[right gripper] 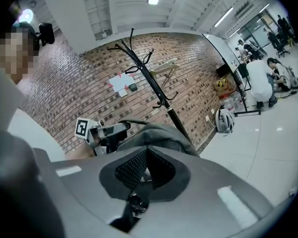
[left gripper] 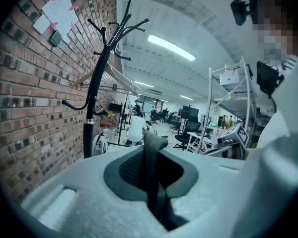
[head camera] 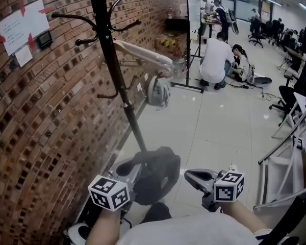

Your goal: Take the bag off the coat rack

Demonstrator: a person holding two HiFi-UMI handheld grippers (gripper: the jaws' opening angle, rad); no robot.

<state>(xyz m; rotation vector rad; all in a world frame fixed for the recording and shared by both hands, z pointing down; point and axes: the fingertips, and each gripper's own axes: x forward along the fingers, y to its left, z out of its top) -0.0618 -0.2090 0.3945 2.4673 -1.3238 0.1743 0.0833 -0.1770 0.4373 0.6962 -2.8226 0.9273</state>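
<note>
The black coat rack (head camera: pixel 112 60) stands against the brick wall, and both gripper views show it too (left gripper: pixel 92 113) (right gripper: pixel 154 86). A dark grey bag (head camera: pixel 155 175) hangs low in front of the pole's foot, on none of the hooks. My left gripper (head camera: pixel 130 170) is shut on the bag's dark strap (left gripper: pixel 151 157), which sticks up between the jaws. Just right of the bag, my right gripper (head camera: pixel 189 175) is shut with its tips meeting. The right gripper view has the grey bag (right gripper: pixel 159 133) right behind the jaw tips.
A wooden hanger (head camera: pixel 143 55) rests on the rack's arms. A white helmet (head camera: pixel 158 91) lies by the wall beyond it. People (head camera: pixel 217 60) crouch on the floor further back near a whiteboard stand. A metal shelf frame (head camera: pixel 275 172) and office chairs stand at the right.
</note>
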